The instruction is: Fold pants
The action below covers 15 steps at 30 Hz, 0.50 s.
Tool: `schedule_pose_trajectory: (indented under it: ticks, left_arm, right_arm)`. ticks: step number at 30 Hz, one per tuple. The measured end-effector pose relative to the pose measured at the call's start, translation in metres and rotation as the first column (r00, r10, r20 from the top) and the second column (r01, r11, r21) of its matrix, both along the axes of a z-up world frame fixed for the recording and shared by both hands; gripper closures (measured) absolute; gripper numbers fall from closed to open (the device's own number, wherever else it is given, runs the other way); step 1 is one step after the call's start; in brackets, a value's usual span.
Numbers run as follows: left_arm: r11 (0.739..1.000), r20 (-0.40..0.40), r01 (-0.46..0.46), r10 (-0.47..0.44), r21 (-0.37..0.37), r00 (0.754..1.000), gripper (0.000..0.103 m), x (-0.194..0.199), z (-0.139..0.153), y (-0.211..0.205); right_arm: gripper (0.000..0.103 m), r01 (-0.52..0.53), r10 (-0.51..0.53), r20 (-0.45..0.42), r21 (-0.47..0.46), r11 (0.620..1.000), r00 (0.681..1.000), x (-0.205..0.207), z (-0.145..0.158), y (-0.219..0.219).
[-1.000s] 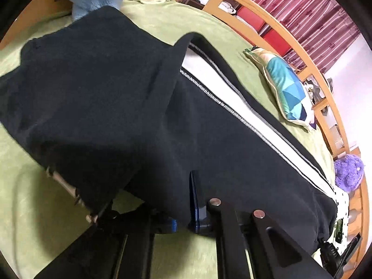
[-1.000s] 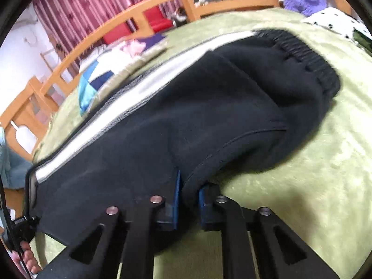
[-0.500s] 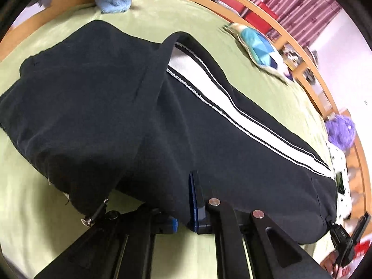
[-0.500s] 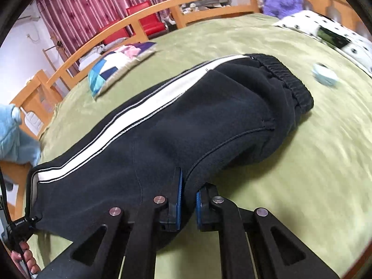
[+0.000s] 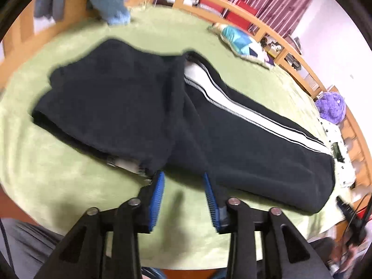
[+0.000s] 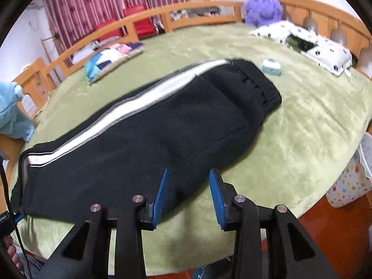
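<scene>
Both tongs released: left tongs [image 5: 183, 188] and right tongs [image 6: 189, 186] gaping just off the pants [image 6: 144, 125]. Pants flat on the green bed [image 6: 302, 121], legs stacked, cuff end doubled over. Probably another fold left. Pillow [image 6: 109, 60] well clear.

Both wrist views near, above pants [image 5: 232, 139], facing headrail [image 6: 186, 11]

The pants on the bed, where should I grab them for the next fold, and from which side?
Probably the elastic waistband end of the pants, coming in low from the near edge where the right gripper is open. That end is thick, bunched and raised off the blanket, so a finger can slide under; the cuff end is already folded over.
</scene>
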<state>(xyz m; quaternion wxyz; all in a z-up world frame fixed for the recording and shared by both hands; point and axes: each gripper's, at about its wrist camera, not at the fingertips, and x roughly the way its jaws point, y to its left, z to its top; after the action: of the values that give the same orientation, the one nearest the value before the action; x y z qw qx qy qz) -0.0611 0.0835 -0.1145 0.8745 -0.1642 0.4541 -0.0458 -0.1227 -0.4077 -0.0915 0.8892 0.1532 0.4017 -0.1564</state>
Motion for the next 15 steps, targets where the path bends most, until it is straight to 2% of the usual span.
schedule_pose_trajectory:
  ticks: [2, 8, 10, 12, 13, 15]
  left_arm:
    - [0.999, 0.026, 0.016, -0.017, 0.028, 1.000, 0.065, -0.002, 0.005, 0.005]
    - [0.996, 0.035, 0.051, -0.054, 0.068, 0.998, 0.065, 0.017, 0.005, -0.003]
    - [0.994, 0.068, 0.005, -0.013, 0.105, 0.998, 0.065, 0.016, 0.010, 0.001]
    - [0.994, 0.120, -0.020, 0.007, 0.109, 0.993, 0.065, 0.017, 0.019, 0.001]
    - [0.994, 0.135, -0.010, -0.005, 0.112, 0.991, 0.063, 0.016, 0.023, 0.003]
    - [0.989, 0.136, 0.006, -0.027, 0.147, 0.990, 0.052, 0.020, 0.025, 0.004]
  right_arm:
    - [0.066, -0.027, 0.028, 0.021, -0.016, 1.000, 0.999, 0.003, 0.006, 0.008]
    - [0.066, -0.101, 0.103, 0.073, -0.026, 0.994, 0.992, 0.021, 0.005, 0.031]
    - [0.066, -0.114, 0.115, 0.076, -0.023, 0.993, 0.990, 0.025, 0.002, 0.037]
    - [0.066, -0.115, 0.117, 0.067, -0.024, 0.993, 0.991, 0.027, -0.003, 0.039]
    - [0.066, -0.111, 0.113, 0.056, -0.025, 0.993, 0.992, 0.028, -0.006, 0.039]
    - [0.066, -0.093, 0.094, 0.039, -0.019, 0.995, 0.995, 0.031, -0.011, 0.035]
